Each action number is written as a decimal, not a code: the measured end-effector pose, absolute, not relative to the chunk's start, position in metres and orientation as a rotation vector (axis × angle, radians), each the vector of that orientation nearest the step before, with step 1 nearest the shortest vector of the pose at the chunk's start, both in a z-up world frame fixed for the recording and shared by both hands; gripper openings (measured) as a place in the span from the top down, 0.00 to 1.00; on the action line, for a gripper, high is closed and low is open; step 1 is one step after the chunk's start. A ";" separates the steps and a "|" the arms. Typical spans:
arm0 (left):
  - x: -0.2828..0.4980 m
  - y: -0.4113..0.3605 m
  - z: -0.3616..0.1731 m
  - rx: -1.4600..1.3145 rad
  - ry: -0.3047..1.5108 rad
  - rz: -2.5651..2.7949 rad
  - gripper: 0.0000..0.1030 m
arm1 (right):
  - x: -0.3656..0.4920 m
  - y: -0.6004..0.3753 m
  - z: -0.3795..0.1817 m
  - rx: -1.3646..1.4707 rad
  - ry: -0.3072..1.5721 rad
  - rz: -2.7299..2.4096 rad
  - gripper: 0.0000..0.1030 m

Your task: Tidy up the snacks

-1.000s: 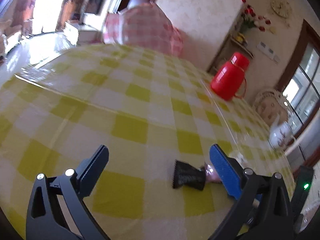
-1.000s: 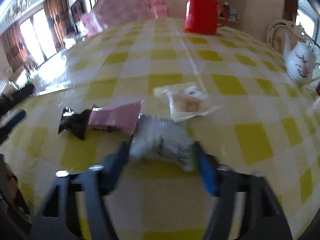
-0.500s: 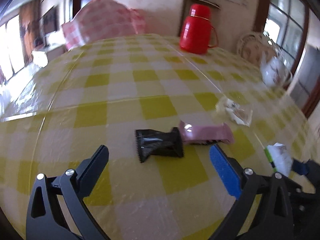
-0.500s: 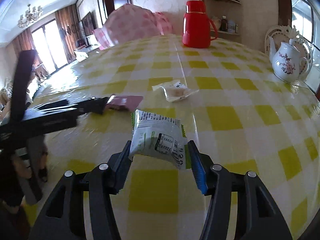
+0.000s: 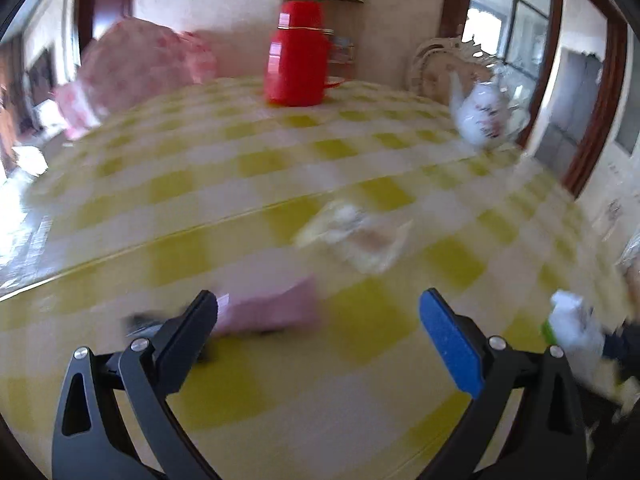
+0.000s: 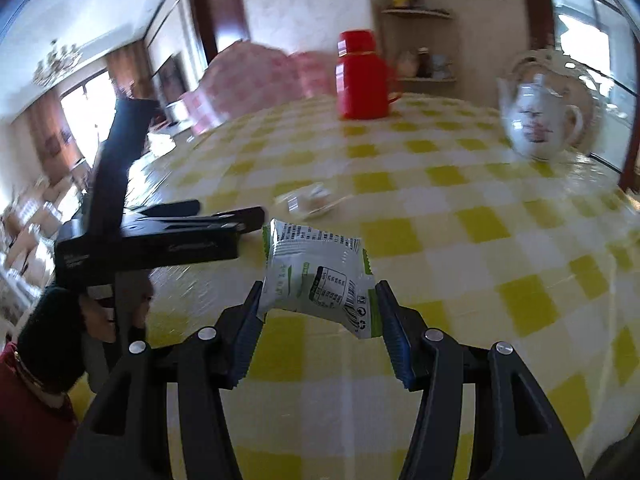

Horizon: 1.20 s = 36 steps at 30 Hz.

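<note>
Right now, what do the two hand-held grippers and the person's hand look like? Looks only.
Left hand-held gripper: black angular frame, silver rivets, one black finger, one with a blue textured pad. Right hand-held gripper: same black frame and silver rivets, ribbed blue pads on both fingers. Seen from the right wrist, the left one is a black body with faint lettering, held by a hand in a black glove, dark red sleeve, gold band at the wrist.

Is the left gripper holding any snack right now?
No, the left gripper is open with nothing between its fingers, and the pink snack lies on the tablecloth beside it.
</note>
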<state>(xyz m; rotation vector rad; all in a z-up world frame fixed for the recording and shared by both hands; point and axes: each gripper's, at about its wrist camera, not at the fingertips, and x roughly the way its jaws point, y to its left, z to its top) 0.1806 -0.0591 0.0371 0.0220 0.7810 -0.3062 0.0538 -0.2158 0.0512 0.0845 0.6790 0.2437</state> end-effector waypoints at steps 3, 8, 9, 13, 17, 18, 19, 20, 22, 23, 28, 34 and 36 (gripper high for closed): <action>0.206 -0.097 0.036 0.127 0.795 -0.309 0.02 | 0.056 -0.237 0.054 0.134 0.668 0.196 0.47; 0.238 -0.121 0.017 0.285 0.917 -0.388 0.02 | 0.064 -0.261 0.051 0.231 0.682 0.192 0.47; 0.243 -0.120 0.013 0.293 0.933 -0.387 0.02 | 0.063 -0.262 0.052 0.246 0.679 0.205 0.47; 0.258 -0.120 -0.001 0.309 0.966 -0.386 0.02 | 0.063 -0.258 0.053 0.246 0.680 0.221 0.47; 0.267 -0.120 -0.002 0.314 0.960 -0.386 0.02 | 0.067 -0.254 0.047 0.235 0.703 0.216 0.47; 0.268 -0.119 -0.001 0.309 0.959 -0.387 0.02 | 0.068 -0.253 0.045 0.232 0.707 0.213 0.47; 0.270 -0.119 -0.002 0.310 0.959 -0.385 0.02 | 0.069 -0.253 0.044 0.230 0.710 0.209 0.47; 0.271 -0.119 -0.003 0.313 0.962 -0.385 0.02 | 0.069 -0.252 0.042 0.227 0.714 0.205 0.47; 0.274 -0.118 -0.005 0.307 0.972 -0.387 0.02 | 0.070 -0.251 0.040 0.222 0.720 0.201 0.47; 0.275 -0.116 -0.005 0.292 0.975 -0.393 0.02 | 0.071 -0.250 0.038 0.219 0.725 0.198 0.47; 0.275 -0.115 -0.006 0.272 0.980 -0.399 0.02 | 0.074 -0.248 0.032 0.213 0.746 0.195 0.47; 0.272 -0.116 -0.005 0.266 0.964 -0.424 0.10 | 0.074 -0.248 0.033 0.218 0.739 0.197 0.47; 0.270 -0.119 -0.004 0.271 0.954 -0.432 0.16 | 0.074 -0.248 0.033 0.219 0.738 0.199 0.47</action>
